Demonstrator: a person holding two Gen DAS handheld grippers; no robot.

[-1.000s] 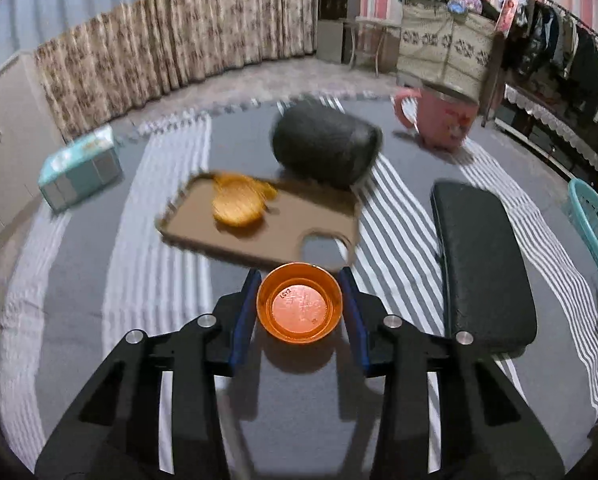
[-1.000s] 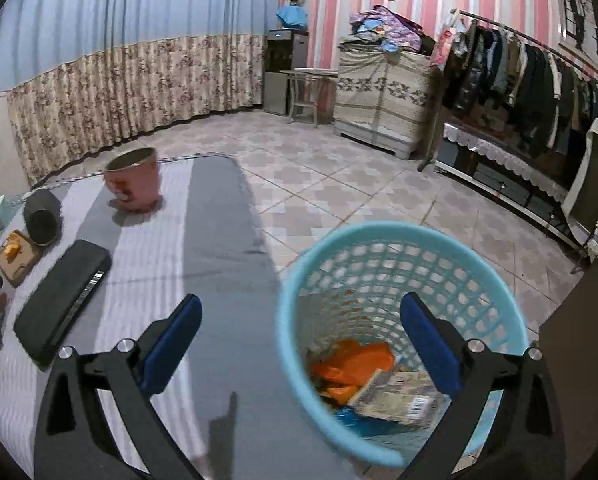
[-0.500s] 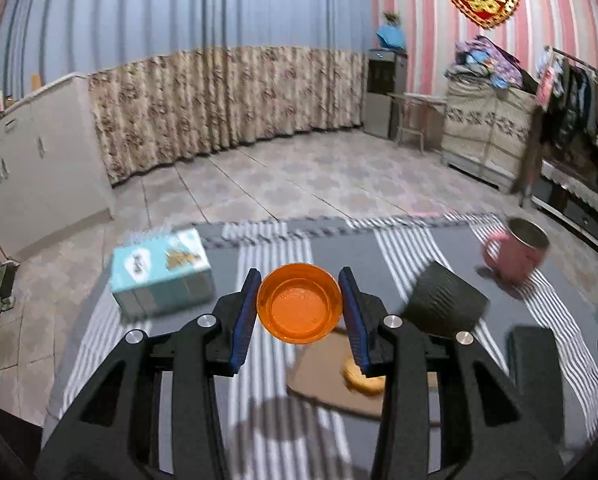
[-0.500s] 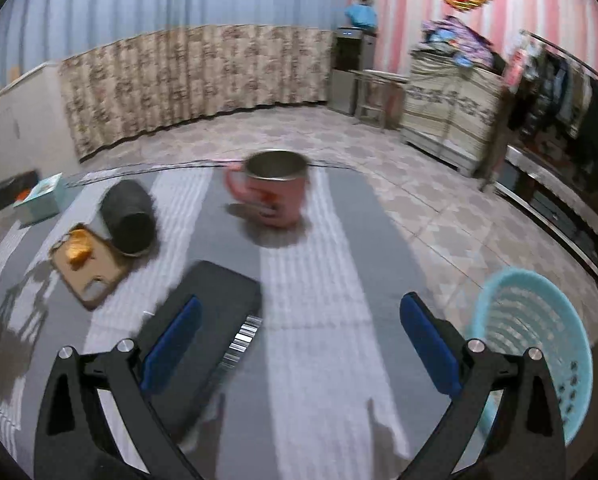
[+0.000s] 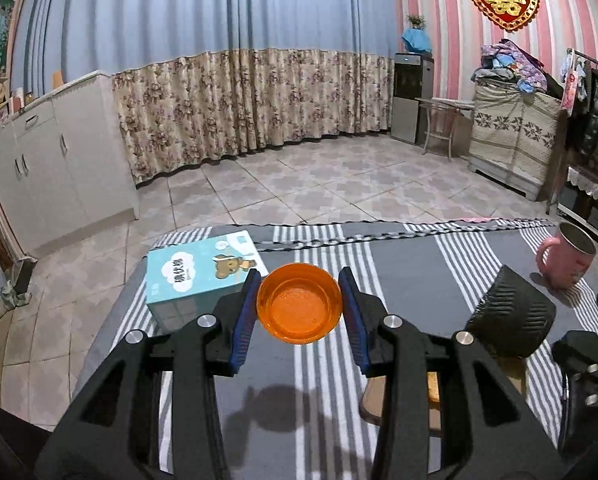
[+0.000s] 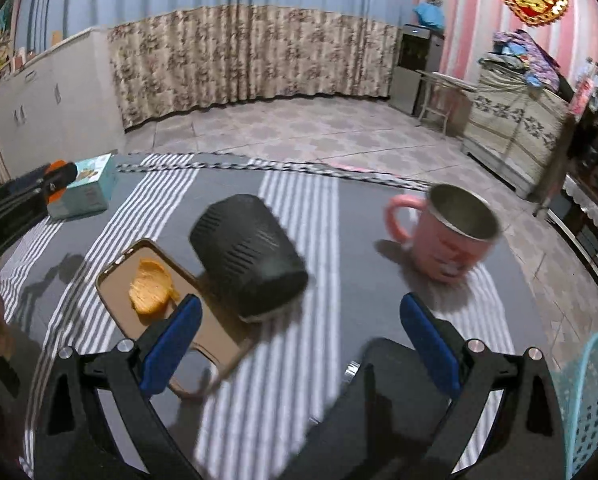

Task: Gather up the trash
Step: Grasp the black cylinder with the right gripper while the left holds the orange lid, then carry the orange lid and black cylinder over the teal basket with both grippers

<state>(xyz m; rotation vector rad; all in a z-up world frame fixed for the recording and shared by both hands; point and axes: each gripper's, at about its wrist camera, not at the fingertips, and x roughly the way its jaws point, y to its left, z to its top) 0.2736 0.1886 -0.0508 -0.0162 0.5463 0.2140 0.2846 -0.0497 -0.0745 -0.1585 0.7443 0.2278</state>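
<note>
My left gripper (image 5: 299,312) is shut on a small orange plastic cup (image 5: 299,309), held above the striped table cloth (image 5: 403,256). In the right wrist view that same gripper (image 6: 57,180) shows at the far left with the orange cup in it. My right gripper (image 6: 297,340) is open and holds nothing; it hovers over the cloth near a brown tray (image 6: 203,328) with an orange peel (image 6: 151,287) on it. A blue trash basket (image 6: 587,404) stands off the table at the lower right.
A black ribbed cup (image 6: 247,257) lies on its side behind the tray. A pink mug (image 6: 447,236) stands to the right, a teal tissue box (image 5: 195,280) at the far left, and a black case (image 6: 383,408) lies under my right gripper.
Both grippers swung left across the table. The right one left the basket and now faces the tray and black cup. The left one rose and tilted up, still gripping the orange cup.
</note>
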